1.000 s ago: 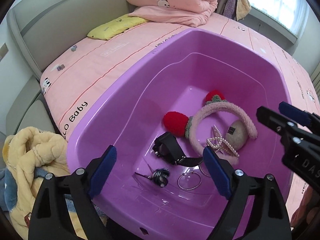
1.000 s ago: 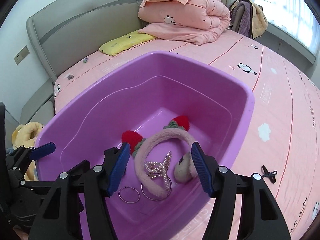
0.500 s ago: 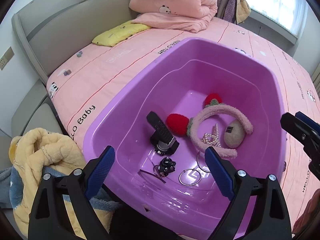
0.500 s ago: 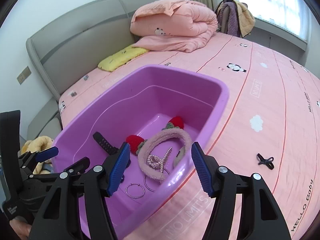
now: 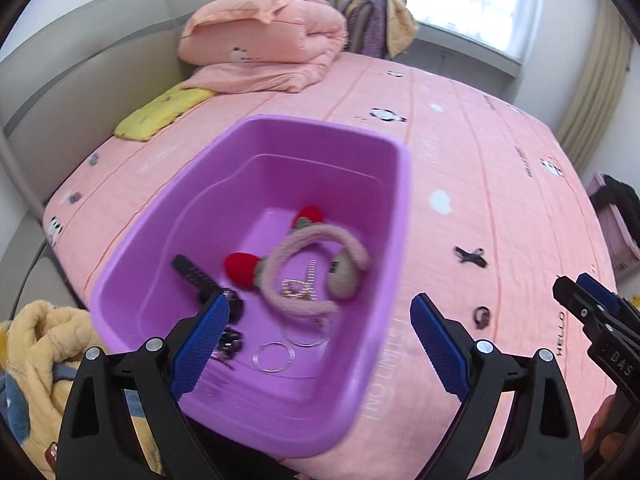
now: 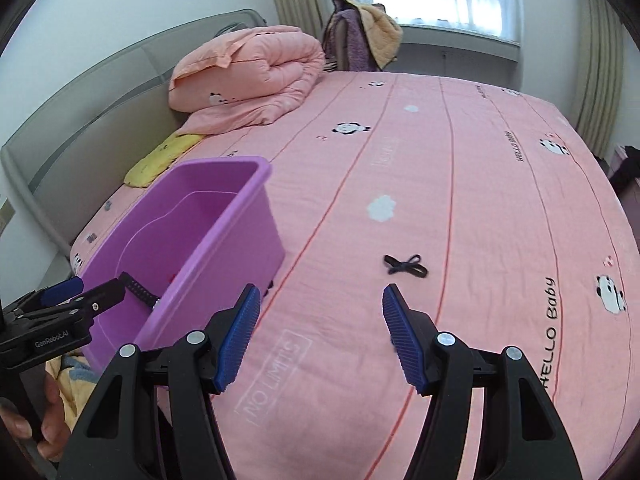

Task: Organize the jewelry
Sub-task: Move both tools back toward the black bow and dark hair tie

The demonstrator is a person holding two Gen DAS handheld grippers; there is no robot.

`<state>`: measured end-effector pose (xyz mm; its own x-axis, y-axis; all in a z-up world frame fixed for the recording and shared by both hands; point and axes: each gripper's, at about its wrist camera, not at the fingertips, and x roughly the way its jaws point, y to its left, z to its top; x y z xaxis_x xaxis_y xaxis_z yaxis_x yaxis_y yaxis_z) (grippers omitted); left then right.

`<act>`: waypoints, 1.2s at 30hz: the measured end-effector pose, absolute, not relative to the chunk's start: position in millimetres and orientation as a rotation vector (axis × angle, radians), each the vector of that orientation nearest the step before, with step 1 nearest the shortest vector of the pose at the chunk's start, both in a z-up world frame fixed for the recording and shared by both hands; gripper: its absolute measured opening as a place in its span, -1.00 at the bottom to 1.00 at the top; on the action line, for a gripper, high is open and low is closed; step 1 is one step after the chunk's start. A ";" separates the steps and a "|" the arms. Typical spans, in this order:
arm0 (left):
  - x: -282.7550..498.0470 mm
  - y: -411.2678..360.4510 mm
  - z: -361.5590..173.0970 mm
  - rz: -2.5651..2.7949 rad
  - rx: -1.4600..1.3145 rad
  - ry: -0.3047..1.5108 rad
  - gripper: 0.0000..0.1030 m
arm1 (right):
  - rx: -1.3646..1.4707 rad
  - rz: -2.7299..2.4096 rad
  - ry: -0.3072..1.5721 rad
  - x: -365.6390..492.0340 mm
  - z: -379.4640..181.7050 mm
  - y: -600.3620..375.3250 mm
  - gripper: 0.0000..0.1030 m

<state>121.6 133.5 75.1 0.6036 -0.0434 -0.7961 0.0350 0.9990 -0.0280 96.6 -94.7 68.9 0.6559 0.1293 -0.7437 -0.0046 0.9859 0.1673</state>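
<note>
So the black bow hair tie (image 6: 405, 265) is lying flat on the pink bedsheet (image 6: 460, 184), long axis running left-right, well right of the purple tub (image 6: 224, 236). Right gripper (image 6: 320, 332) hangs above the sheet nearer the camera, jaws spread, nothing in them. Left gripper (image 5: 316, 350) is also spread and empty, over the tub's near rim.

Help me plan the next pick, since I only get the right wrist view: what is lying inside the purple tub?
Observer: A pink fuzzy headband lies in the purple tub, with thin hoops beside it.
Operator: Anything loose on the sheet besides the black bow?
Observer: Yes, a small dark hair tie lies nearer the cameras than the bow.
Operator: Is the left claw carrying anything?
Observer: No, its jaws are open and empty above the tub.
</note>
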 end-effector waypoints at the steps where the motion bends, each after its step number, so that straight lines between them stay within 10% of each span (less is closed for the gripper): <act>1: 120.9 123.2 75.4 -0.069 -0.002 0.923 0.76 | 0.162 0.055 0.854 92.6 68.8 -102.5 0.19; 36: 195.4 -34.3 -36.1 -0.251 0.151 1.075 0.76 | 0.332 -0.052 0.991 93.5 -55.6 -186.8 0.19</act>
<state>195.4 -34.3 -36.1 0.4511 -0.1293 -0.8831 0.2751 0.9614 -0.0003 93.5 -186.8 -55.6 0.5512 0.1066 -0.8275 0.1931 0.9486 0.2508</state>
